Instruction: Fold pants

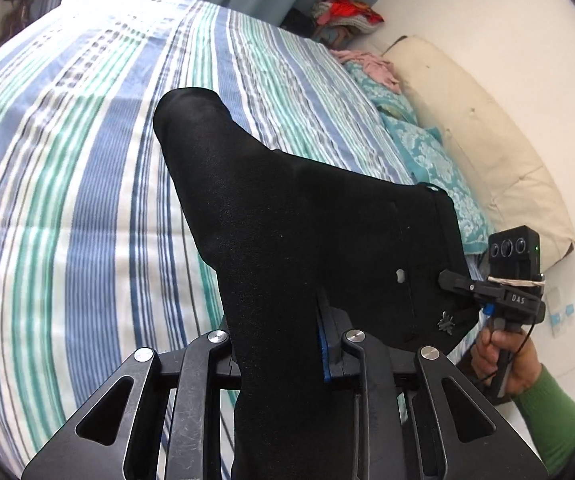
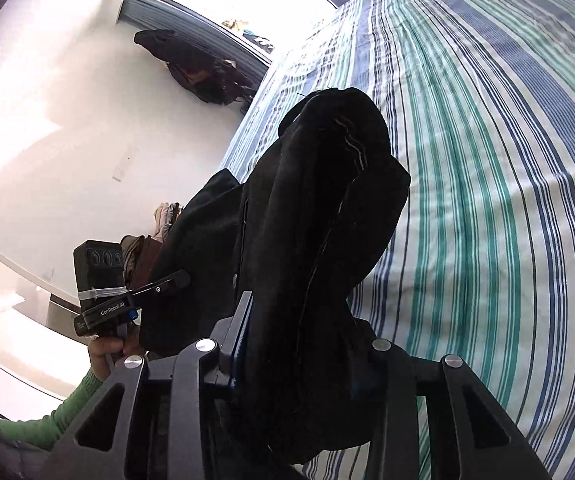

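Observation:
Black pants (image 1: 295,232) hang in the air above the striped bed (image 1: 67,168), held between my two grippers. My left gripper (image 1: 287,344) is shut on one part of the waist end; cloth drapes over its fingers. My right gripper (image 1: 453,282) is shut on the other side of the waist, at the right of the left wrist view. In the right wrist view the pants (image 2: 327,208) bunch over my right gripper (image 2: 299,344), which is shut on them, and my left gripper (image 2: 175,280) pinches their edge at the left. One leg points away over the bed.
The bed (image 2: 507,200) has a blue, green and white striped cover. A cream cushion (image 1: 487,140) and a teal cloth (image 1: 427,148) lie along the white wall. A pile of clothes (image 1: 347,12) sits at the far corner. Dark clothes (image 2: 199,68) hang below the window.

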{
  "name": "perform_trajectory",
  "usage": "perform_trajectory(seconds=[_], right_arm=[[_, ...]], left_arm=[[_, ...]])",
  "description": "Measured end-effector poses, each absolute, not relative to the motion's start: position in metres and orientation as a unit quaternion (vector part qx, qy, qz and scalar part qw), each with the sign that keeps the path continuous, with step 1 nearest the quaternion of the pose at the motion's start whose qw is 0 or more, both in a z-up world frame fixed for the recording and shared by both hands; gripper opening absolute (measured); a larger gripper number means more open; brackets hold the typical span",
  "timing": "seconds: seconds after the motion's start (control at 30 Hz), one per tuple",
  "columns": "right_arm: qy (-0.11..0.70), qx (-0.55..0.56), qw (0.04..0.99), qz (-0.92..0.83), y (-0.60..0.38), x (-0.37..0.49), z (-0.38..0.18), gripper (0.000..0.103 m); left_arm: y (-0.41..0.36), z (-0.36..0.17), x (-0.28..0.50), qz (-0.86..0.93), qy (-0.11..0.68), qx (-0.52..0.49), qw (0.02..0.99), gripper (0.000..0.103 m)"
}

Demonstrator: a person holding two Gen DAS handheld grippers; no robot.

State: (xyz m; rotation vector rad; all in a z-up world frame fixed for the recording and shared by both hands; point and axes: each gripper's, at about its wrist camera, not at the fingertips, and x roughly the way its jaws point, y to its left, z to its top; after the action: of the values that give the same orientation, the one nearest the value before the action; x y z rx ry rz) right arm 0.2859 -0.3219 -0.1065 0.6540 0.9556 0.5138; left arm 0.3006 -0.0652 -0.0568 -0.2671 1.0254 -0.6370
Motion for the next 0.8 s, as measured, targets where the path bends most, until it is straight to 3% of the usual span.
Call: perform_trajectory(seconds=[0.13, 0.2, 0.27, 0.3, 0.37, 0.53, 0.6, 0.67, 0.8], right_arm=[[0.437, 0.295, 0.818, 0.231, -0.314, 0.357, -0.106, 0.037], [0.450, 0.291, 0.817, 0.213, -0.311, 0.386, -0.124, 0.038], [0.480, 0.284, 0.810, 0.180, -0.310, 0.407, -0.155, 0.040], [0.503, 0.275, 0.805, 0.154, -0.312, 0.415, -0.173, 0.042], [0.529, 0.276, 0.793, 0.121, -0.319, 0.417, -0.204, 0.060], [0.498, 0.272, 0.813, 0.135, -0.328, 0.401, -0.200, 0.068], [0.491, 0.239, 0.829, 0.117, -0.331, 0.387, -0.183, 0.078], [0.490, 0.208, 0.841, 0.100, -0.333, 0.369, -0.162, 0.101], [0.471, 0.161, 0.864, 0.080, -0.328, 0.323, -0.125, 0.103]], left_arm=[[-0.068, -0.071, 0.360, -0.263, 0.475, -0.092, 0.835, 0.027], [-0.077, -0.102, 0.383, -0.220, 0.495, -0.061, 0.838, 0.049], [-0.082, -0.144, 0.394, -0.156, 0.527, -0.006, 0.835, 0.062], [-0.081, -0.162, 0.394, -0.138, 0.537, 0.020, 0.832, 0.080], [-0.072, -0.170, 0.383, -0.125, 0.495, 0.017, 0.860, 0.100], [-0.053, -0.158, 0.372, -0.108, 0.485, -0.005, 0.868, 0.102], [-0.055, -0.140, 0.349, -0.092, 0.458, 0.032, 0.884, 0.101], [-0.052, -0.118, 0.321, -0.084, 0.427, 0.072, 0.897, 0.101], [-0.054, -0.084, 0.269, -0.050, 0.381, 0.125, 0.915, 0.102]])
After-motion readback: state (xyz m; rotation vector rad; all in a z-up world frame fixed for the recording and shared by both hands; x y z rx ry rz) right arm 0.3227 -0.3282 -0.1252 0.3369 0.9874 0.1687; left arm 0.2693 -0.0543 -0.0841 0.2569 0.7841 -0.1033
